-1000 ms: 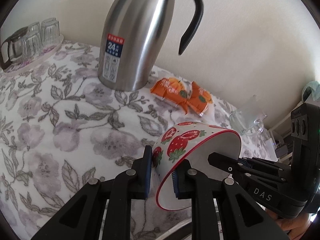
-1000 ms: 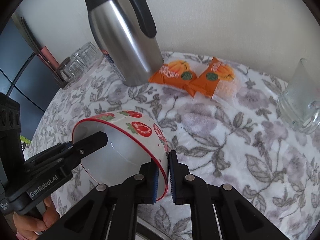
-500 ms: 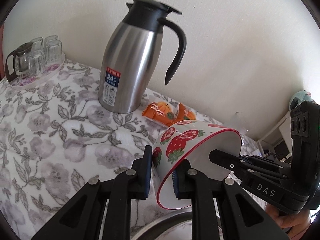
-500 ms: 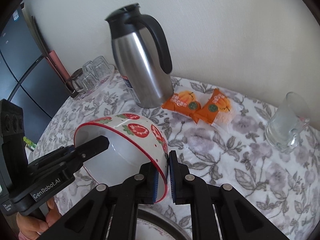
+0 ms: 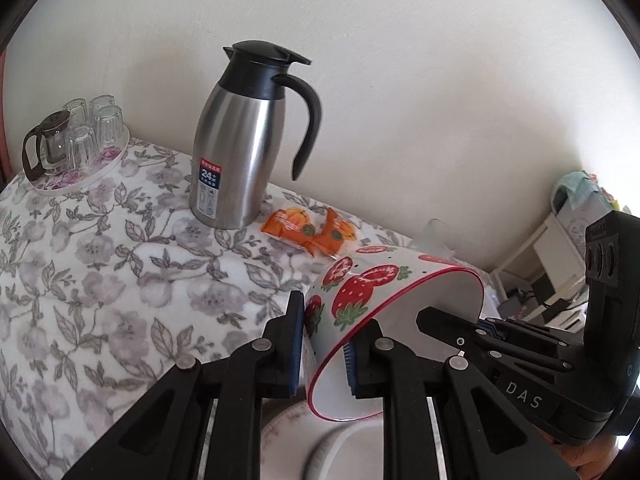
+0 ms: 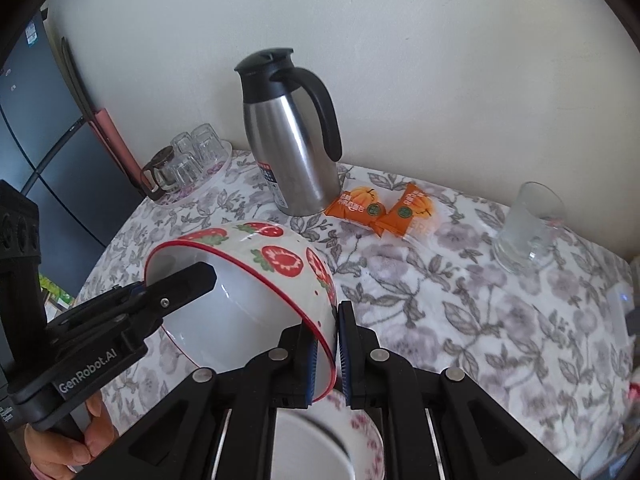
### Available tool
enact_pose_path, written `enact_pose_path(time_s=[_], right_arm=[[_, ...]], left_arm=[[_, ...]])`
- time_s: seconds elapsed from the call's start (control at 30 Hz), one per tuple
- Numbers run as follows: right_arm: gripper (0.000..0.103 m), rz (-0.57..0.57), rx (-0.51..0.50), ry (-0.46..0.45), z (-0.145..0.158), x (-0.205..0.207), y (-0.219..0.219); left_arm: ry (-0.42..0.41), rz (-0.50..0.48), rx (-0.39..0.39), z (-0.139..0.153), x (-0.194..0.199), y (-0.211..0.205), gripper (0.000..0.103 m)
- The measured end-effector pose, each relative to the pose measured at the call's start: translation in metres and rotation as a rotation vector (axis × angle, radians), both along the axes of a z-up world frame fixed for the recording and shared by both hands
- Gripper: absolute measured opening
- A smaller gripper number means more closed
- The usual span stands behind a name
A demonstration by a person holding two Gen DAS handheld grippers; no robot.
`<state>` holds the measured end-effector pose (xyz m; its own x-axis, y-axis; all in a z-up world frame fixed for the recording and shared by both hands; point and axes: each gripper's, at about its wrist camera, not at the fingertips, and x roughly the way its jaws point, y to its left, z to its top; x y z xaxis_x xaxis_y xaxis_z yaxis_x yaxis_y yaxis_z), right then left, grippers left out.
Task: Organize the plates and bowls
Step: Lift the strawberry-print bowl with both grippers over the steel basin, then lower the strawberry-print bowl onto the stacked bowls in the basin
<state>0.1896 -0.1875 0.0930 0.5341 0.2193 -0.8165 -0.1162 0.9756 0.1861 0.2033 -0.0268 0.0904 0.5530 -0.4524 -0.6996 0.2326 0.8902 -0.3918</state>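
Note:
A white bowl with red strawberries and a red rim is held in the air between both grippers, tilted on its side. My left gripper is shut on one side of its rim. My right gripper is shut on the opposite side of the rim, where the bowl shows its white inside. Below the bowl lies a white plate with a pink flower edge, also blurred at the bottom of the left wrist view. A smaller white dish seems to sit on it.
A steel thermos jug stands at the back of the floral tablecloth. Two orange snack packs lie beside it. A glass mug stands at the right. A tray of glasses sits far left.
Both grippers have risen and pulled back with the bowl. The plate below has come into view.

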Motion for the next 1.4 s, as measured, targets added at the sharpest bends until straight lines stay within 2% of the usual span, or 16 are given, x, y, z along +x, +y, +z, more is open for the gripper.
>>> enact_pose_path(time_s=[0.23, 0.43, 0.67, 0.9, 1.4], right_arm=[[0.011, -0.012, 0.022, -0.007, 0.016, -0.038, -0.004], [0.011, -0.015, 0.010, 0.016, 0.016, -0.068, 0.002], [0.011, -0.020, 0.014, 0.061, 0.001, -0.094, 0.006], [0.011, -0.036, 0.010, 0.113, -0.016, -0.106, 0.006], [0.010, -0.063, -0.003, 0.201, -0.036, -0.103, 0.003]], left_arm=[[-0.032, -0.036, 0.024, 0.026, -0.033, -0.007, 0.018], [-0.045, -0.046, 0.054, 0.034, -0.062, -0.007, 0.018], [0.012, -0.055, 0.042, 0.016, -0.084, 0.000, 0.018], [0.036, -0.073, 0.072, 0.004, -0.101, -0.003, 0.019], [0.178, -0.097, -0.010, -0.029, -0.097, 0.004, 0.019]])
